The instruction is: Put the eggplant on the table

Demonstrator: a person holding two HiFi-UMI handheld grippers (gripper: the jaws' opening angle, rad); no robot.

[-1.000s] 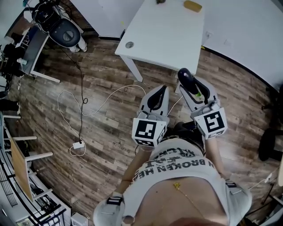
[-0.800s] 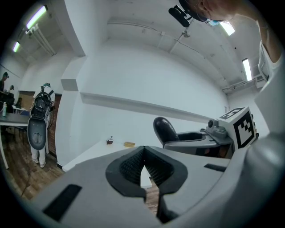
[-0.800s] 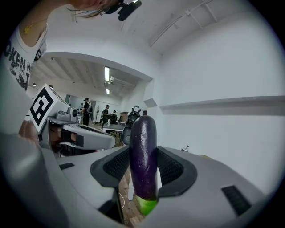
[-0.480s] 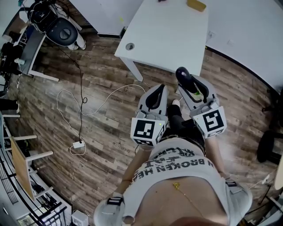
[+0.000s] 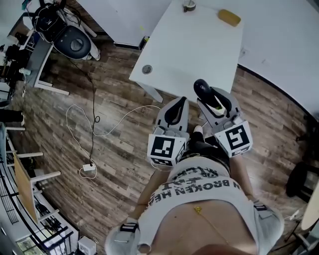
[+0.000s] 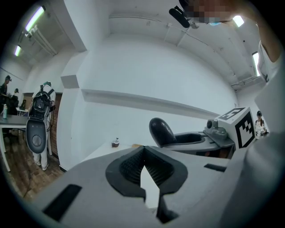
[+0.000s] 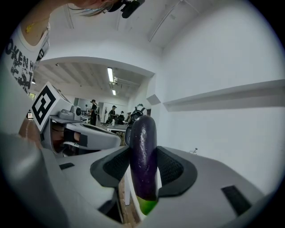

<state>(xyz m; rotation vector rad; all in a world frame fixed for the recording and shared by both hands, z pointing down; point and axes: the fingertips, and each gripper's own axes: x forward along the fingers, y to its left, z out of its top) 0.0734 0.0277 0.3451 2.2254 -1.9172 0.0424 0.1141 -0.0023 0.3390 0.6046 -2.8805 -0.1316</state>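
A dark purple eggplant (image 7: 143, 160) with a green stem end stands upright between the pads of my right gripper (image 7: 143, 153), which is shut on it. In the head view the eggplant (image 5: 203, 89) and the right gripper (image 5: 209, 98) are at the near edge of the white table (image 5: 199, 45). My left gripper (image 5: 174, 111) is beside it on the left, over the wood floor just short of the table. In its own view the left gripper (image 6: 143, 153) is shut with nothing in it, and the eggplant (image 6: 161, 132) shows to its right.
On the table's far end lie a yellow pad (image 5: 229, 17) and a small round object (image 5: 188, 5). A cable hole (image 5: 146, 69) sits near its left corner. White cables (image 5: 94, 119) and an adapter (image 5: 88, 166) lie on the floor. An office chair (image 5: 72, 42) stands far left.
Both grippers have moved forward toward the table, the right one carrying the eggplant. The table now sits lower and nearer in the head view. Neither grip has changed.
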